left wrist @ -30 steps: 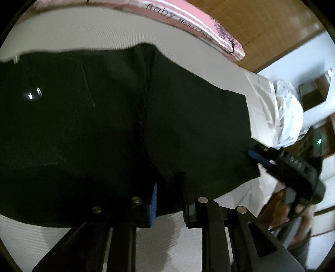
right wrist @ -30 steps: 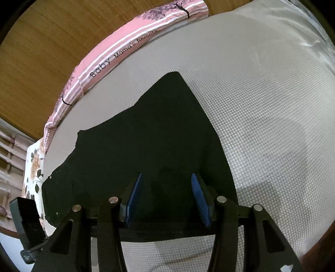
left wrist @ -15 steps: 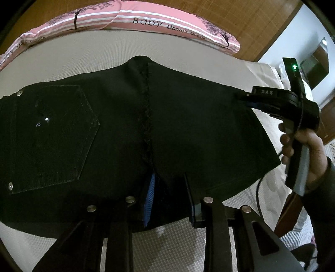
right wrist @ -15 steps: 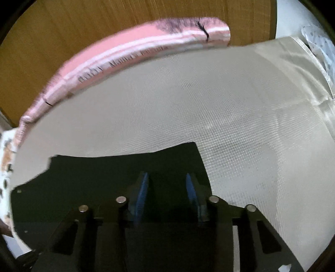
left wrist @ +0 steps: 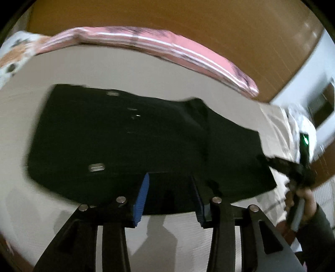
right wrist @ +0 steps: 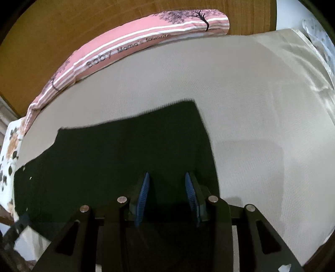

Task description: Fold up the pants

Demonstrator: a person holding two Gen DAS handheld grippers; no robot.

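The black pants (left wrist: 136, 136) lie flat on the beige mattress (left wrist: 129, 69), folded into a broad dark slab; this view is blurred. My left gripper (left wrist: 169, 175) hovers over their near edge. Its jaws are opening, and the cloth lies below the blue pads (left wrist: 144, 196) without being pinched. In the right wrist view the pants (right wrist: 115, 157) fill the lower left. My right gripper (right wrist: 166, 174) stands over their right end, pads apart and nothing visibly pressed between them. A hand (left wrist: 307, 198) holds that gripper (left wrist: 263, 159) at the pants' right edge.
A pink striped pillow (right wrist: 136, 46) runs along the mattress's far side against a wooden headboard (left wrist: 188, 16). Floral cloth (left wrist: 12, 58) sits at the far left corner. Crumpled white bedding (left wrist: 293, 125) lies to the right. Bare mattress (right wrist: 261, 115) stretches right of the pants.
My left gripper let go of the cloth, widened its jaws and drew back, so more of the pants shows. The right gripper's jaws narrowed a little and it stayed over the pants' right end.
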